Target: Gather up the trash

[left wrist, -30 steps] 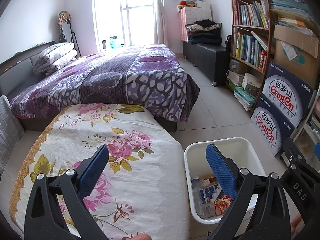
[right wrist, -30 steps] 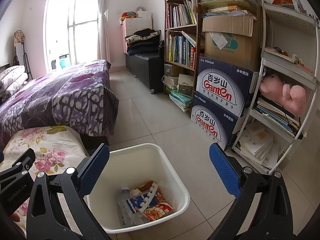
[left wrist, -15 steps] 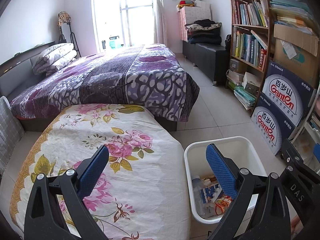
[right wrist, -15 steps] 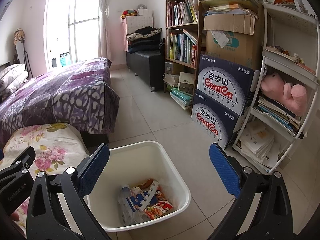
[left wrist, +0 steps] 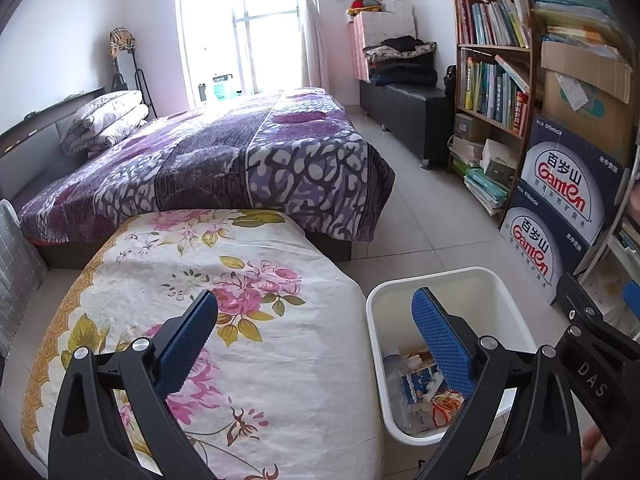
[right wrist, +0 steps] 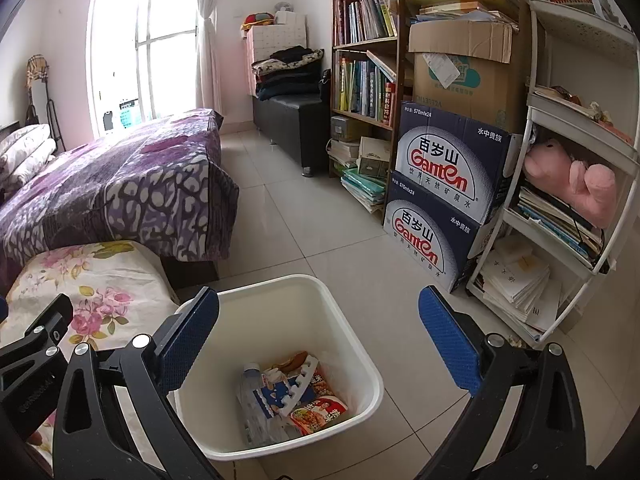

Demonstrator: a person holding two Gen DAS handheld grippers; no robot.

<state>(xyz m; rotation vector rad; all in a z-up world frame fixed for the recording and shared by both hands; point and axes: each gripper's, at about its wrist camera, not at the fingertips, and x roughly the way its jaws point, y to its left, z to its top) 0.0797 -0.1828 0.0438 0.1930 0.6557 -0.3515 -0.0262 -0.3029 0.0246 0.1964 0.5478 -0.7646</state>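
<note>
Both grippers released, jaws spread wide, nothing held. Left gripper (left wrist: pixel 314 334) hangs over the floral cover (left wrist: pixel 208 280), bin (left wrist: pixel 448 276) at its right jaw. Right gripper (right wrist: pixel 318 334) sits above the bin (right wrist: pixel 280 280); trash (right wrist: pixel 294 394) lies inside, below and between its jaws.
</note>
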